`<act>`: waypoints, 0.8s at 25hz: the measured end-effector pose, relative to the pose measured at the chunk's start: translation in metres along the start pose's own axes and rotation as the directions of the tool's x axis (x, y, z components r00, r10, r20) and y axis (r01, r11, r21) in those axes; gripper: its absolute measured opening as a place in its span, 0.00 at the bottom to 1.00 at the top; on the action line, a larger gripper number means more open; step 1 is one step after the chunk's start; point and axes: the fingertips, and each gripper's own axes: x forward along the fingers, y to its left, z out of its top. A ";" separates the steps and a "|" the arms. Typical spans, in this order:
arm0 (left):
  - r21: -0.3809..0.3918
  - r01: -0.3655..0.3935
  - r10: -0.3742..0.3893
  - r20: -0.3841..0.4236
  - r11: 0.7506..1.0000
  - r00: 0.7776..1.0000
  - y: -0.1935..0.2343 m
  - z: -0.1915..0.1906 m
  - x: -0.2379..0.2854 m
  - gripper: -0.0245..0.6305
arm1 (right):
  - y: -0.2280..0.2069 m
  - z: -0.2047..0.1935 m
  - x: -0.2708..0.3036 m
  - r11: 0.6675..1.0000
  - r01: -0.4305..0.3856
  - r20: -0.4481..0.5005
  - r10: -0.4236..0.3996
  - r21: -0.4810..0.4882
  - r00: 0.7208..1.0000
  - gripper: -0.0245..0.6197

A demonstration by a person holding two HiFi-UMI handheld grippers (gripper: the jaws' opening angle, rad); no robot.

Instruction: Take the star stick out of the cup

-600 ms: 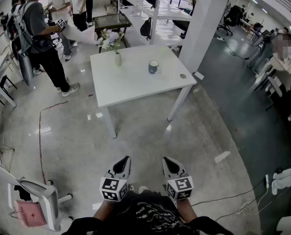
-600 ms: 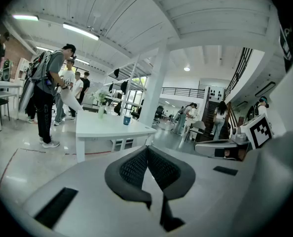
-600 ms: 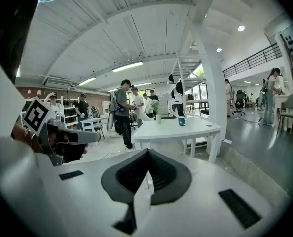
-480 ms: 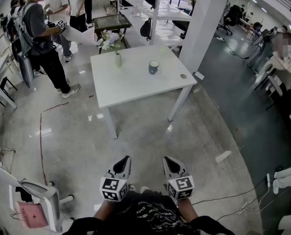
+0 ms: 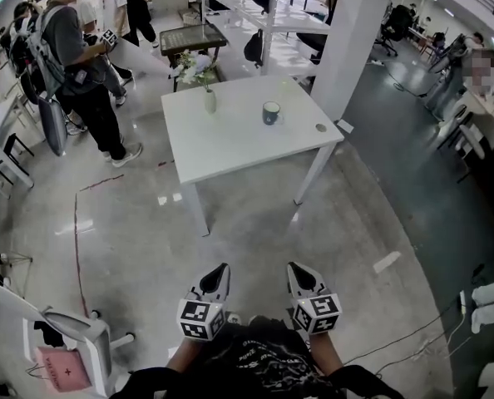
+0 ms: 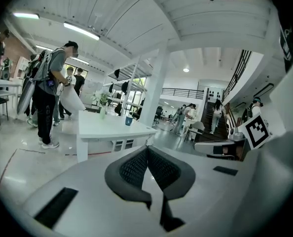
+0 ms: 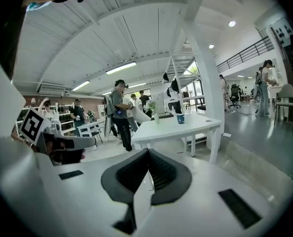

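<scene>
Left gripper (image 5: 217, 273) and right gripper (image 5: 300, 271) are hanging closed, empty, far from the cup (image 5: 270, 112) (star stick's not visible; probably light, thin, grab its top).

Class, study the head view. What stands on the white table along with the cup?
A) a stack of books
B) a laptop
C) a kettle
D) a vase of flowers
D: a vase with flowers stands on the table, to the left of the cup in the head view.
</scene>
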 end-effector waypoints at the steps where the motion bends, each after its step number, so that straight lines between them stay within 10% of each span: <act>1: 0.003 0.002 -0.002 -0.005 1.000 1.000 0.004 -0.003 -0.001 0.07 | 0.002 -0.003 0.002 1.000 0.004 0.005 -0.004 0.007 1.000 0.05; 20: -0.011 -0.050 0.049 -0.065 0.999 0.997 0.044 -0.005 0.052 0.07 | -0.027 -0.021 0.069 0.997 -0.031 -0.081 0.037 0.078 0.996 0.05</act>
